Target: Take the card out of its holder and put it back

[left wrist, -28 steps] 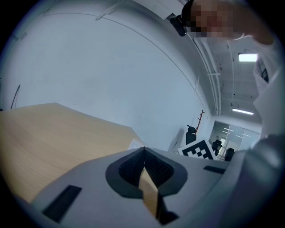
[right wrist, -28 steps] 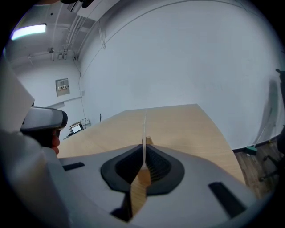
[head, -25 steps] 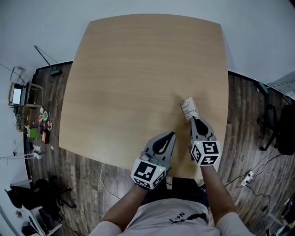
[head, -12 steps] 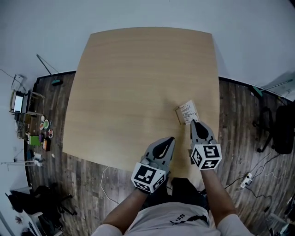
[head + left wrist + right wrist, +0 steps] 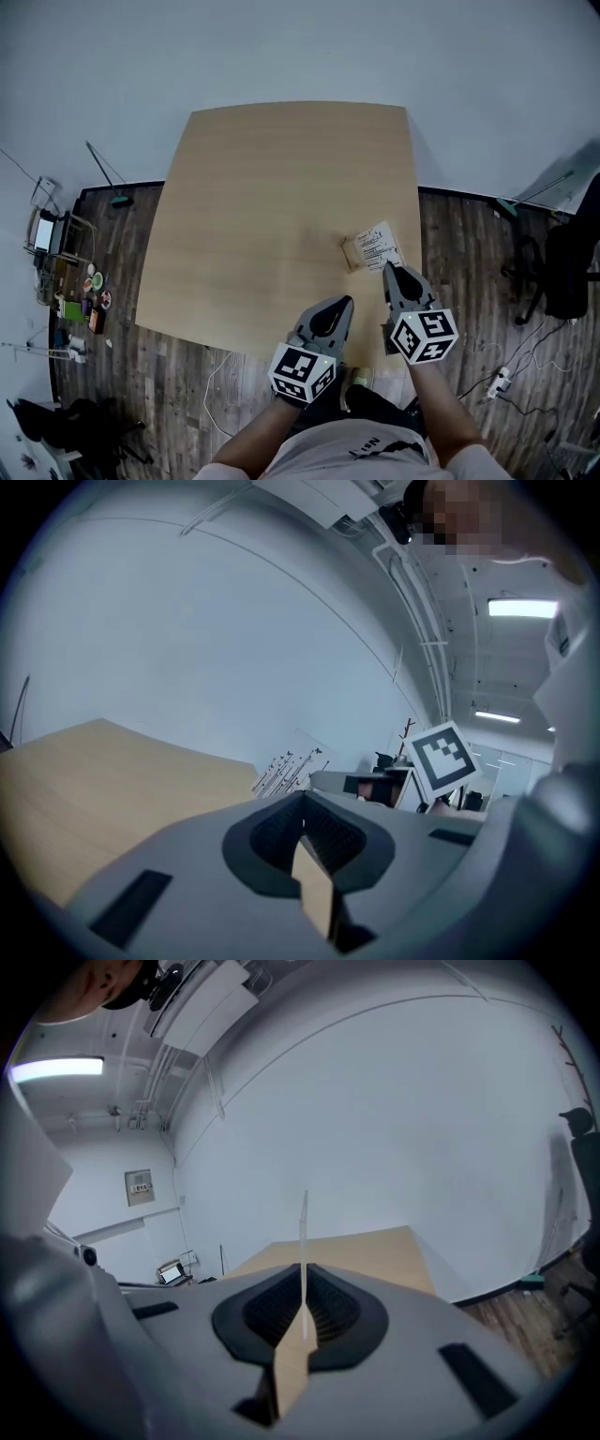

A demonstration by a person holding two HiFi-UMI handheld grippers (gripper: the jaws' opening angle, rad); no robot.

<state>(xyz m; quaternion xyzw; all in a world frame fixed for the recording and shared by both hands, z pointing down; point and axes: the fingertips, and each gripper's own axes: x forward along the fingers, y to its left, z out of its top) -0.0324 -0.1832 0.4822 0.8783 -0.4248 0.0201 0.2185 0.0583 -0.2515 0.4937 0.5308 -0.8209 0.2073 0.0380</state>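
Light-wood square table [image 5: 262, 187] is standing on a dark plank floor [image 5: 469, 253], and both hand-held grippers are hovering over its near edge. The grey two-jaw right gripper [image 5: 386, 268] is pinching the white printed card [image 5: 378, 244] by its near edge. A tan strip [image 5: 352, 254] is showing along the card's left side; whether that strip is the holder cannot be told.

In the right gripper view, the right gripper [image 5: 303, 1274] is presenting both jaws pressed together on the card [image 5: 304, 1227], which is appearing edge-on as a thin upright white line rising past the jaw tips, with the table [image 5: 375, 1246] lying beyond it. The card is sitting over the near right part of the table; contact with the surface cannot be confirmed.

The grey two-jaw left gripper [image 5: 347, 301] is pointing up and to the right, just beside the right gripper. In the left gripper view, the left gripper [image 5: 302, 799] is showing jaws fully closed against each other with nothing between them.
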